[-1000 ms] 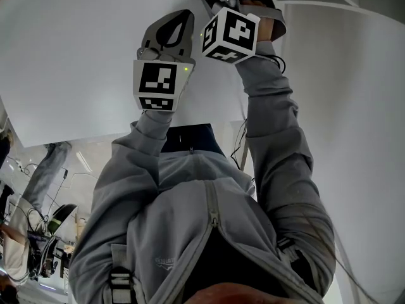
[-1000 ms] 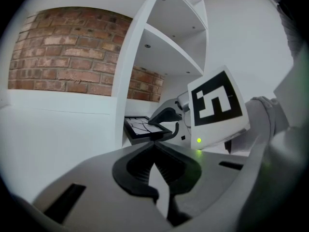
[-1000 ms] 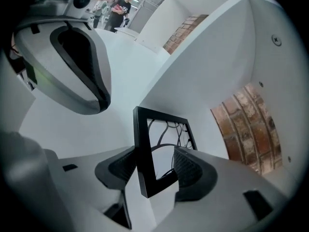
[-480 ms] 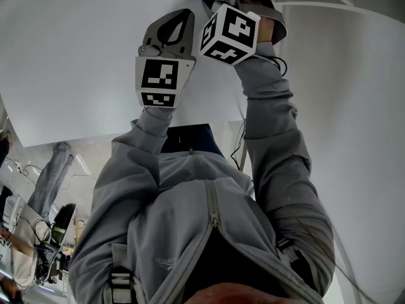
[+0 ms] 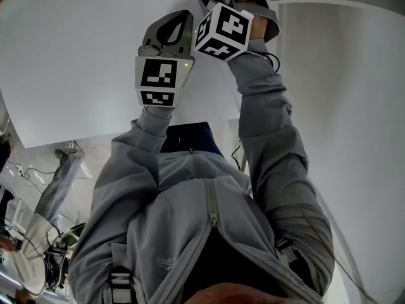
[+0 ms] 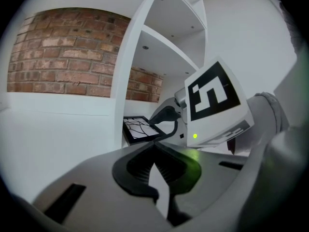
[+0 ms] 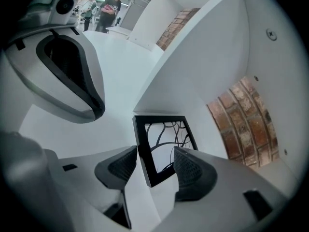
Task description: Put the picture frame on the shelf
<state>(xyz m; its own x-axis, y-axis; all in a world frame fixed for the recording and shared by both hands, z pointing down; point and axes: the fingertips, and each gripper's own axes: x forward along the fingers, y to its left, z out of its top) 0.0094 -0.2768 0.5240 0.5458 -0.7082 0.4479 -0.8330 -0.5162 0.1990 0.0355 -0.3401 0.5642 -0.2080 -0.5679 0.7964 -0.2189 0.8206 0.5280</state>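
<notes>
The right gripper has its 2 dark ribbed jaws spread, and the lower corner of the thin black square picture frame with a branching line print sits in the gap; I cannot tell if either pad touches it. The frame is inside a compartment of the white shelf unit, whose back shows red brick wall. The left gripper hangs just beside, jaw tips pressed together
</notes>
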